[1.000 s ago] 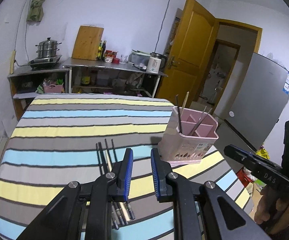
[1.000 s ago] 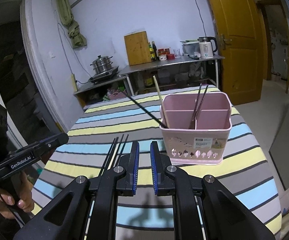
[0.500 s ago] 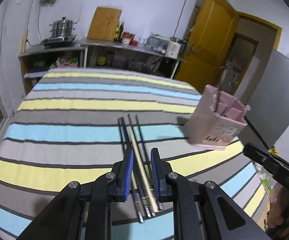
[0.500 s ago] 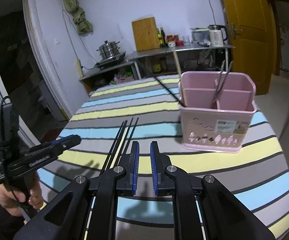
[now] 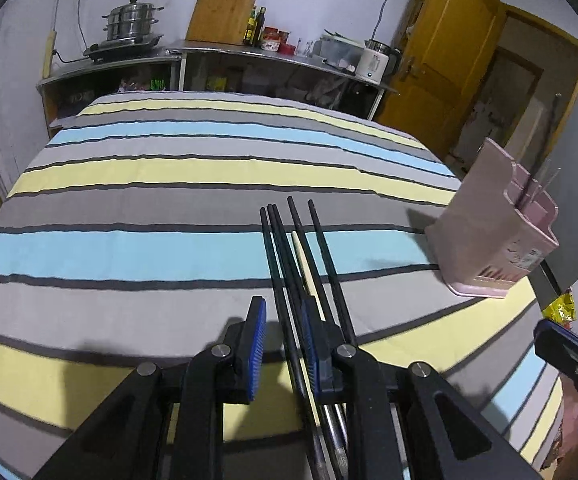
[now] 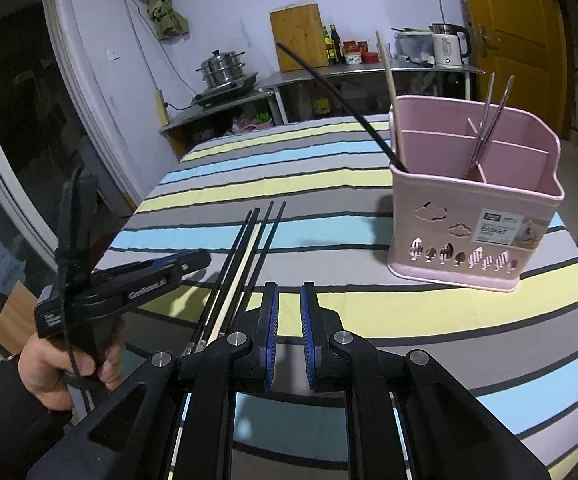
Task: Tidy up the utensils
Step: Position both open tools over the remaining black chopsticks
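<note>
left hand-held gripper (image 5: 283,354): jaws apart, over chopsticks (image 5: 289,256) on tabletop (image 5: 129,196) | right hand-held gripper (image 6: 289,334): narrow gap, empty (chopsticks just left) | basket (image 6: 473,216) near right edge

Chopsticks (image 5: 289,248) on tablecloth (image 5: 129,184), left of basket (image 5: 493,240)

Black chopsticks (image 5: 285,248) and one pale chopstick (image 5: 304,264) lie bundled beside the upright pink basket (image 6: 473,216).

Striped table (image 5: 129,248) carries chopsticks (image 5: 289,248) and a pink basket (image 6: 473,216).
</note>
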Available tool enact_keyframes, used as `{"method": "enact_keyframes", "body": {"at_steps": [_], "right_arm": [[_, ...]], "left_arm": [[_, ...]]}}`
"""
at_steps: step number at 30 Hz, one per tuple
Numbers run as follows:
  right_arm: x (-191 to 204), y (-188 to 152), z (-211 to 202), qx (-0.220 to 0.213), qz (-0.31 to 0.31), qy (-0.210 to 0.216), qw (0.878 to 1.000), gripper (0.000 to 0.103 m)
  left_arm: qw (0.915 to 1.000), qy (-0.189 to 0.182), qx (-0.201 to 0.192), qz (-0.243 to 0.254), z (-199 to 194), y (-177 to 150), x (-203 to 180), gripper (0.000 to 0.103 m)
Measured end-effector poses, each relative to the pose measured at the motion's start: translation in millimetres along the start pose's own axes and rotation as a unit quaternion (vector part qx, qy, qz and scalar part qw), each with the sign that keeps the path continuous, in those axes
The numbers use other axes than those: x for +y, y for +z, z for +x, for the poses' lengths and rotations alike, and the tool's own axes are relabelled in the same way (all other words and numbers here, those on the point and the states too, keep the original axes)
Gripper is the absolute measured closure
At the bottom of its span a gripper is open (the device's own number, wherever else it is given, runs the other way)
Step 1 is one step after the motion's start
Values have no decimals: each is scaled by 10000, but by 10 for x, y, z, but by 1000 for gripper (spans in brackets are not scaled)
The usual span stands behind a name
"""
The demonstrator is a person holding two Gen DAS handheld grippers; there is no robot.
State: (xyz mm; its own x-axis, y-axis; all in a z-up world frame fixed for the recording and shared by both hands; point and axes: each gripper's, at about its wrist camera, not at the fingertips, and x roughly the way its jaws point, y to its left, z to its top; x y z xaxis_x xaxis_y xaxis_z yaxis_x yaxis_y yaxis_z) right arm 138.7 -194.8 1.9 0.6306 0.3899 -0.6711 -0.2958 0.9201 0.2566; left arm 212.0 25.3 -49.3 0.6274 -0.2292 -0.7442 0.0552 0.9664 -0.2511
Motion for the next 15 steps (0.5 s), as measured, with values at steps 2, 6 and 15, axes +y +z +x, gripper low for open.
{"method": "enact_keyframes", "body": {"at_steps": [2, 6, 15], "right_arm": [[5, 9, 46, 34, -4, 14, 10000, 92], [15, 18, 125, 94, -25, 36, 9999, 92], [40, 29, 292, 205, -34, 71, 9998, 92]], "left_arm": [[10000, 47, 51, 10, 77, 15, 1, 85], [9997, 152, 180, 19, 205, 20, 13, 85], [9990, 348, 161, 222, 302, 11, -32, 84]]}}
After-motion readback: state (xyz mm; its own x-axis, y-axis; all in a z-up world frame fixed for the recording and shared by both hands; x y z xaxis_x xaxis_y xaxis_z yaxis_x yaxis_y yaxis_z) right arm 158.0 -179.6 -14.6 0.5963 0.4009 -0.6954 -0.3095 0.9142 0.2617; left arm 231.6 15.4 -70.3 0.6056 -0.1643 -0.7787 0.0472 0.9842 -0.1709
